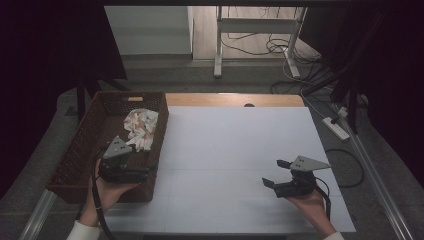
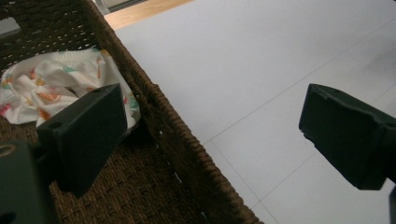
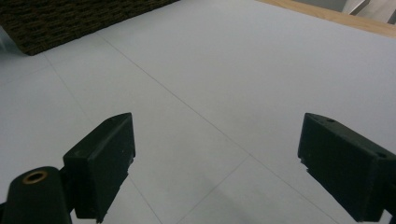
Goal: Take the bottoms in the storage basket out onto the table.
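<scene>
At the far left of the high view, a dark brown woven basket (image 1: 80,155) sits on the left edge of a white surface (image 1: 235,150). Inside the basket, toward its far right corner, lies a crumpled white cloth (image 1: 141,128) printed with small orange and green marks.

Just nearer than the cloth, the left gripper (image 1: 142,172) is held by the person's left hand (image 1: 107,192) over the near part of the basket, close to the basket's right wall. In the left gripper view its jaws stand wide apart with nothing between them: one jaw hangs over the woven basket floor (image 2: 140,196), the other over the white surface beyond the basket wall, so the gripper (image 2: 210,135) straddles that wall. The cloth (image 2: 51,86) lies a little ahead of the inner jaw; whether the two touch cannot be told.

Moving right, the middle of the white surface is bare, crossed by faint thin lines.

At the right, the person's right hand (image 1: 307,202) holds the right gripper (image 1: 276,172) low over the near right part of the surface, well apart from the basket and pointing toward it. In the right gripper view its jaws are also spread wide and hold nothing, with the gripper (image 3: 215,158) above plain white surface and a corner of the basket (image 3: 70,21) far ahead at the upper left.
</scene>
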Demonstrator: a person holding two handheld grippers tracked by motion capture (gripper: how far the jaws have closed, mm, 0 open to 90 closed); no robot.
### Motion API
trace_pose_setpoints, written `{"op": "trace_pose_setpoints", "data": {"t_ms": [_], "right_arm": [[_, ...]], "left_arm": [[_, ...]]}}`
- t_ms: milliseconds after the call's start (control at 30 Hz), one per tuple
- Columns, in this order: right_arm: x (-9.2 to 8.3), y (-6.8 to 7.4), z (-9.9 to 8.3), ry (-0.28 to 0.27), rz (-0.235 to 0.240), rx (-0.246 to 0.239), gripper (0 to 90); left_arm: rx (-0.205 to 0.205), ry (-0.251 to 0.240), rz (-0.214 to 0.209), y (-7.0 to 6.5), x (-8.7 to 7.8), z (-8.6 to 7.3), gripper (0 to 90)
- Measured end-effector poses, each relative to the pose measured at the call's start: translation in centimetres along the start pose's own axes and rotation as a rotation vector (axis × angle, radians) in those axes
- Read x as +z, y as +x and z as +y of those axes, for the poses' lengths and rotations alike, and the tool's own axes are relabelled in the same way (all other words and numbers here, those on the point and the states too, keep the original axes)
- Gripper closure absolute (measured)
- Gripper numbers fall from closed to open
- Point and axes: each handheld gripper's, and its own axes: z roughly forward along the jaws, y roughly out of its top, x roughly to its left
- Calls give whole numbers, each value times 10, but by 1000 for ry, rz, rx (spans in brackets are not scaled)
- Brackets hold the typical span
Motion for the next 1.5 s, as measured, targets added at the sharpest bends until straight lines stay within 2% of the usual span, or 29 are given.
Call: {"op": "trace_pose_setpoints", "data": {"t_ms": [100, 300, 433, 767, 867, 1233, 1367, 1500], "right_arm": [[-1, 1, 0, -3, 7, 6, 116], [-4, 7, 4, -12, 0, -13, 120], [-6, 10, 3, 0, -11, -29, 121], [-4, 6, 3, -6, -7, -13, 121], [-5, 7, 3, 1, -10, -18, 121], [-5, 8, 3, 2, -14, -23, 126], [-4, 7, 3, 6, -11, -22, 126], [-4, 8, 3, 5, -11, -25, 127]], "left_arm": [[-8, -4, 1, 2, -1, 1, 71], [-27, 14, -15, 5, 2, 3, 75], [-10, 20, -12, 5, 1, 8, 74], [-2, 34, -8, 17, 8, 26, 74], [-10, 33, -21, 19, 10, 30, 75], [-17, 27, -7, 29, 12, 39, 76], [-38, 31, -26, 35, 17, 41, 78], [-37, 30, -16, 39, 19, 44, 79]]}}
